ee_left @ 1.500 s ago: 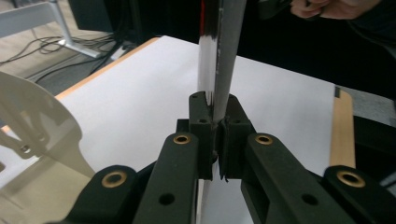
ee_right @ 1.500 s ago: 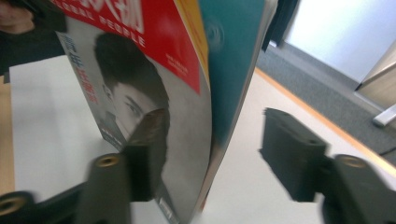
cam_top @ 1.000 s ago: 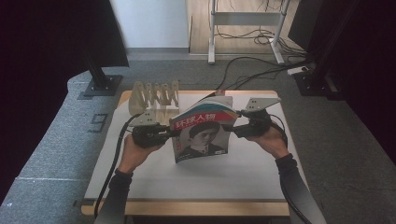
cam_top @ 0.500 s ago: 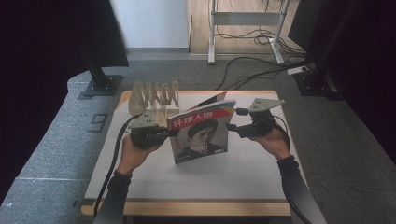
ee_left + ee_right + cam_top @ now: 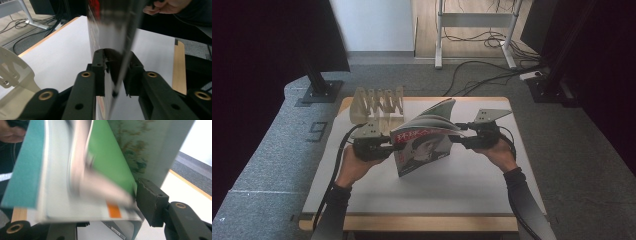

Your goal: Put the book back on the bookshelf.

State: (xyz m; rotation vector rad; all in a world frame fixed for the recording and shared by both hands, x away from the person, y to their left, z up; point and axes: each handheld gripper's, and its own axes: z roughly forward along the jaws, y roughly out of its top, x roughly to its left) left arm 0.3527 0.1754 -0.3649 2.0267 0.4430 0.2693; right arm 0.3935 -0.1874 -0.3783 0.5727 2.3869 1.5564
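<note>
Glossy magazine [image 5: 422, 150] (pages fanning) held upright.

Magazine [image 5: 424, 150] standing on edge at mid-table [image 5: 472, 195], lying between left gripper [image 5: 384, 147] at its left edge and right gripper [image 5: 462, 140] at its right. Slotted rack [image 5: 377, 102] sitting behind left gripper, toward far left corner. Desk frame [image 5: 472, 30] standing on floor beyond table.
</note>
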